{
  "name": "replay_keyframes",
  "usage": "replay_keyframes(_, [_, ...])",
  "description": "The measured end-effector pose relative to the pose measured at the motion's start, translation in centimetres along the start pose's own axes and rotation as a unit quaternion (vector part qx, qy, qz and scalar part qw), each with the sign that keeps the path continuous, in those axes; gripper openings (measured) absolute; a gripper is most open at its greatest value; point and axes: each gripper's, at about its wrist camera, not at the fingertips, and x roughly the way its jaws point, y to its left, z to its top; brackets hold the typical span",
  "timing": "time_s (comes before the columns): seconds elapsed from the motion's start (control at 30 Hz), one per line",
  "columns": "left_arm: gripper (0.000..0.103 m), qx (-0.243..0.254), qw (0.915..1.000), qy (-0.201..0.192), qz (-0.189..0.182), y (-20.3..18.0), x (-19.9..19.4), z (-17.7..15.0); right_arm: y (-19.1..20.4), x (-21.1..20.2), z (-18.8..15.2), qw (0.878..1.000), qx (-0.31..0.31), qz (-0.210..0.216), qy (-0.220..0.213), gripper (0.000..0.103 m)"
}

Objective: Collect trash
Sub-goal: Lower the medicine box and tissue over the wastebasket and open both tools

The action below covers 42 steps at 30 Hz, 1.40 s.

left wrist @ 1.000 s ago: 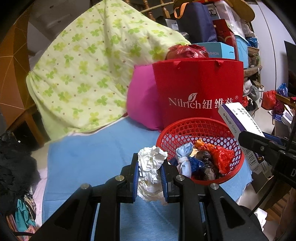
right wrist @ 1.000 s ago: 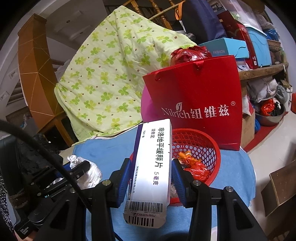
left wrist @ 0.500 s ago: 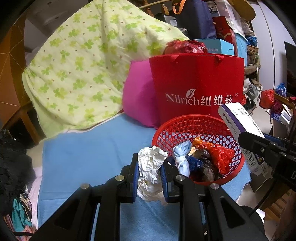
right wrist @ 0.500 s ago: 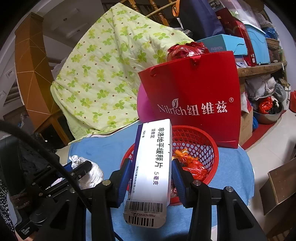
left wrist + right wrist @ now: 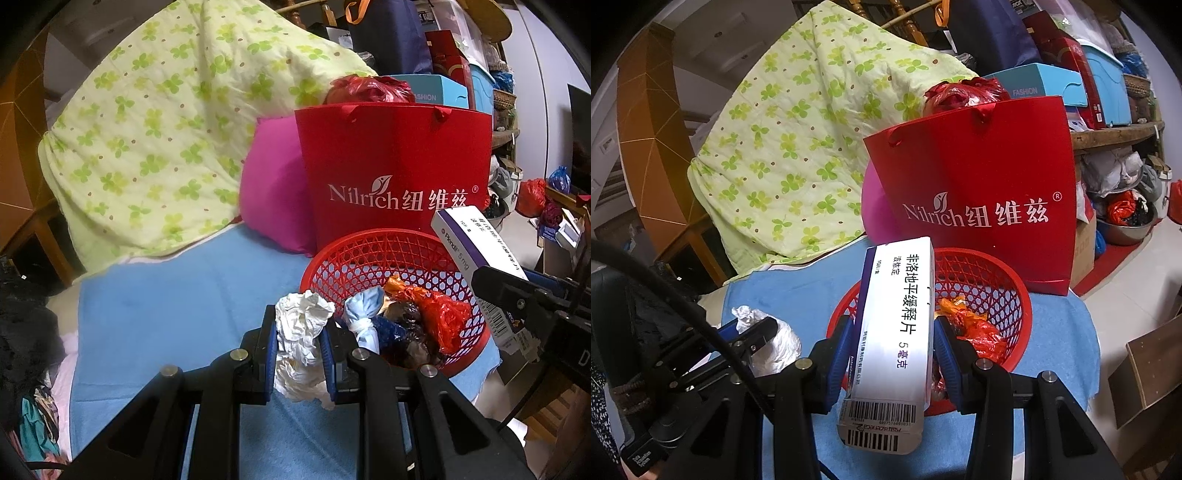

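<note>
My left gripper is shut on a crumpled white tissue, held just left of a red mesh basket. The basket holds several wrappers, among them a red plastic bag and a knotted blue one. My right gripper is shut on a white and purple medicine box, held over the basket's near left rim. The box also shows at the right of the left wrist view. The left gripper and tissue show at the left of the right wrist view.
The basket sits on a blue cloth. A red Nilrich paper bag stands behind it, a magenta cushion beside that, and a green-patterned quilt behind. Boxes and bags are stacked at the back right. Dark clothes lie at the left.
Both grippers have moved slightly closer to the basket, still holding the tissue and the box. Nothing has been let go.
</note>
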Motion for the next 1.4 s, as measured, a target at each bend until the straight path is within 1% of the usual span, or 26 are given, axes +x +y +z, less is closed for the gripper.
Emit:
replay_keyframes(0.83, [0.023, 0.001, 0.9999, 0.015, -0.008, -0.5, 2.7, 0.5, -0.8, 2.2, 0.1, 1.0, 0.014, -0.01, 0.012, 0.048])
replay_keyframes(1.4, [0.024, 0.002, 0.9996, 0.017, -0.024, -1.6, 4.5, 1.5, -1.8, 3.1, 1.0, 1.0, 0.019, -0.021, 0.015, 0.048])
